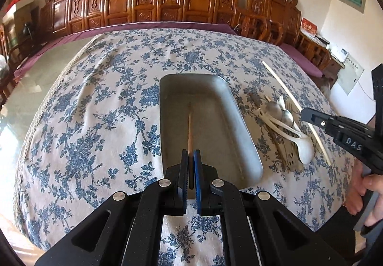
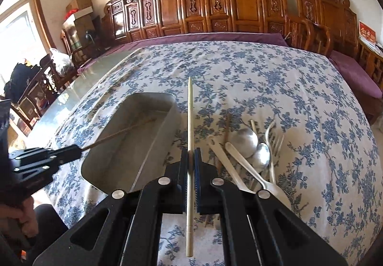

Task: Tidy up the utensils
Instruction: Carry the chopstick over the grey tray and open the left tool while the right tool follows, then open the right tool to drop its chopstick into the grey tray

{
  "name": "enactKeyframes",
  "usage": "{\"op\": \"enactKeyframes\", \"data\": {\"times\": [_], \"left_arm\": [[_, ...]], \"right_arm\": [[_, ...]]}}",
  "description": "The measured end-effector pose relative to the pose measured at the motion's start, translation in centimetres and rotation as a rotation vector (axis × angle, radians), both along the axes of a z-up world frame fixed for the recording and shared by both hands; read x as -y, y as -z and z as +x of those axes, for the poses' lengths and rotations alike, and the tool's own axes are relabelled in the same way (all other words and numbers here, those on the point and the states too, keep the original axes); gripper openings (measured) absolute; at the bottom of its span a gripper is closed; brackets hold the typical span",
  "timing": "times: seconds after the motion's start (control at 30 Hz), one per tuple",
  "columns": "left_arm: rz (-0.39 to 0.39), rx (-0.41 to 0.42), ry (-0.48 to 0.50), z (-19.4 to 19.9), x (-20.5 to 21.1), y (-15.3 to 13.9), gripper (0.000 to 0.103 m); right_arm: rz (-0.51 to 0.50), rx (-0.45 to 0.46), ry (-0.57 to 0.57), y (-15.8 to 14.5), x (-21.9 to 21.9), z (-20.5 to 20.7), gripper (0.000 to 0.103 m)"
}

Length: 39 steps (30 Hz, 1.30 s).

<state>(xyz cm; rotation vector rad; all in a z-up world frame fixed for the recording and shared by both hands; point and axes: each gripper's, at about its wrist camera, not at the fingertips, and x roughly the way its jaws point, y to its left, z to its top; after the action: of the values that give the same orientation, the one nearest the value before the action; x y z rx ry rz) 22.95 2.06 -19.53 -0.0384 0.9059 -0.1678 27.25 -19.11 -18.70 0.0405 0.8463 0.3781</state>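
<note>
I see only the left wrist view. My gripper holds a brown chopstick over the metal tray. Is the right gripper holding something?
Observer: Yes. The right gripper is shut on a pale chopstick, gripped partway along, with length sticking out ahead of and behind the pads.
Operator: Where does its tip point?
Observer: Forward over the tablecloth, just right of the metal tray, not into it.
Operator: How many forks remain in the pile?
Observer: At least two forks show, beside two metal spoons; more could be hidden underneath.
</note>
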Motion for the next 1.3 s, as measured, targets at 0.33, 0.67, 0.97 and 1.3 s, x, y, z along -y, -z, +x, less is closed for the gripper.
{"op": "enactKeyframes", "data": {"times": [0.33, 0.67, 0.97, 1.3], "left_arm": [[-0.011, -0.029, 0.008, 1.6, 0.6, 1.2, 0.004], [-0.040, -0.007, 0.001, 1.6, -0.1, 0.7, 0.010], [-0.027, 0.063, -0.061, -0.4, -3.7, -2.2, 0.034], [-0.036, 0.079, -0.106, -1.4, -6.4, -3.1, 0.034]], "right_arm": [[0.021, 0.005, -0.054, -0.8, -2.7, 0.6, 0.006], [0.027, -0.018, -0.078, -0.3, -5.0, 1.6, 0.006], [0.077, -0.083, -0.099, 1.2, -9.0, 3.9, 0.006], [0.049, -0.153, -0.087, 4.5, -12.1, 5.5, 0.007]]}}
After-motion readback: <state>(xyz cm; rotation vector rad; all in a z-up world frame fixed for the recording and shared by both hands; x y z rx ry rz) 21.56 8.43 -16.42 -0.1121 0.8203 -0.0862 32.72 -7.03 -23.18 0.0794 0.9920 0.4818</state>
